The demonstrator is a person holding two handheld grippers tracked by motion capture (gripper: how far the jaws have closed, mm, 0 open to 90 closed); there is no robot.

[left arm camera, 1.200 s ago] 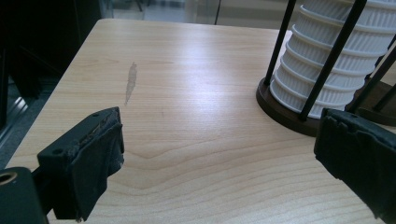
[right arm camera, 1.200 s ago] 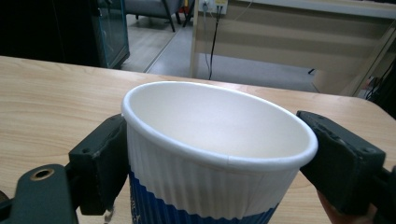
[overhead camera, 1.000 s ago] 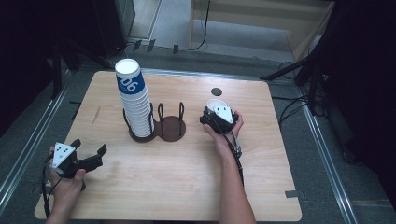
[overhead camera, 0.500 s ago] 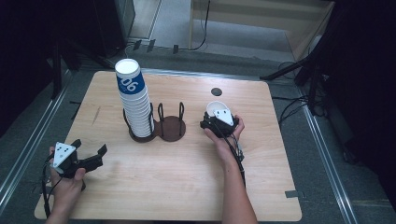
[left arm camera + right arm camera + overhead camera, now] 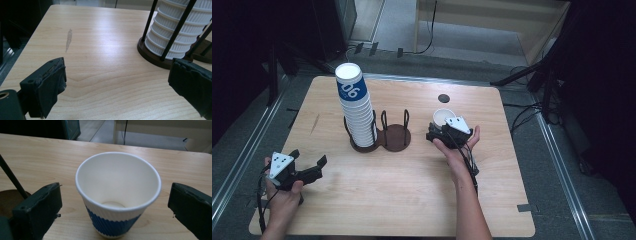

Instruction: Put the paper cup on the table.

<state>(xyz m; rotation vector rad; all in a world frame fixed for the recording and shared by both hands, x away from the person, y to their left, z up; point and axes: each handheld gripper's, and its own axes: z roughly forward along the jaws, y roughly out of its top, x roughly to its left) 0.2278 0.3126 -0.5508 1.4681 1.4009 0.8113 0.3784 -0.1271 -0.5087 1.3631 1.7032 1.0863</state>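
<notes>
A white paper cup with a blue band [image 5: 117, 195] stands upright on the wooden table [image 5: 412, 195], right of centre [image 5: 443, 117]. My right gripper [image 5: 115, 192] is open around it. Its jaws have just been opening, and both pads [image 5: 42, 205] now stand apart from the cup's sides. In the high view the right gripper [image 5: 439, 125] sits just in front of the cup. A tall stack of the same cups [image 5: 354, 105] [image 5: 175, 32] fills the left ring of a dark wire holder [image 5: 396, 137]. My left gripper [image 5: 308, 156] [image 5: 117, 67] rests open and empty at the front left.
The holder's right ring stands empty beside the stack. A small black round spot [image 5: 443, 98] lies behind the cup. A grey smear [image 5: 68, 40] marks the wood at the left. The holder's dark base [image 5: 155, 57] is ahead of the left gripper. Metal rails run along both table sides.
The right gripper's jaws have spread wide off the cup, which stays standing on the table, and the hand has drawn back slightly. The left hand has kept still.
</notes>
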